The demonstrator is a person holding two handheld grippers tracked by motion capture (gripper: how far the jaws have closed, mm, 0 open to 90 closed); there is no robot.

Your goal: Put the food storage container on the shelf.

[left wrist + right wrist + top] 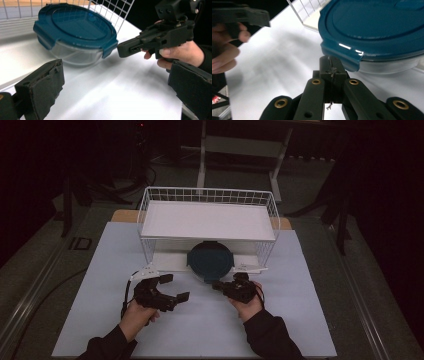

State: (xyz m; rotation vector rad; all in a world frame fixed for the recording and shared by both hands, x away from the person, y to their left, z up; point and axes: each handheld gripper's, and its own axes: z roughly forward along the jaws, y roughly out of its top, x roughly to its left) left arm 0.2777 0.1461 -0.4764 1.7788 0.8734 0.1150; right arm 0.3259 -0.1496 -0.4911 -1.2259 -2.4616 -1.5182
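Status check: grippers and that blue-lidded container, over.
Left gripper open, empty. Right gripper shut, tip at the container lid's clip. Container on table at the rack's open front. Nothing in the way.

1 lidded container [210,260], 1 wire rack [208,218], 2 grippers: left [176,287], right [218,285], on 1 counter [200,320].

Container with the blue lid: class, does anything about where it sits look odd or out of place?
Slightly. The container sits half under the wire rack, sticking out past its front edge, not fully tucked in. Its lid looks level and clipped; nothing spilled or damaged.
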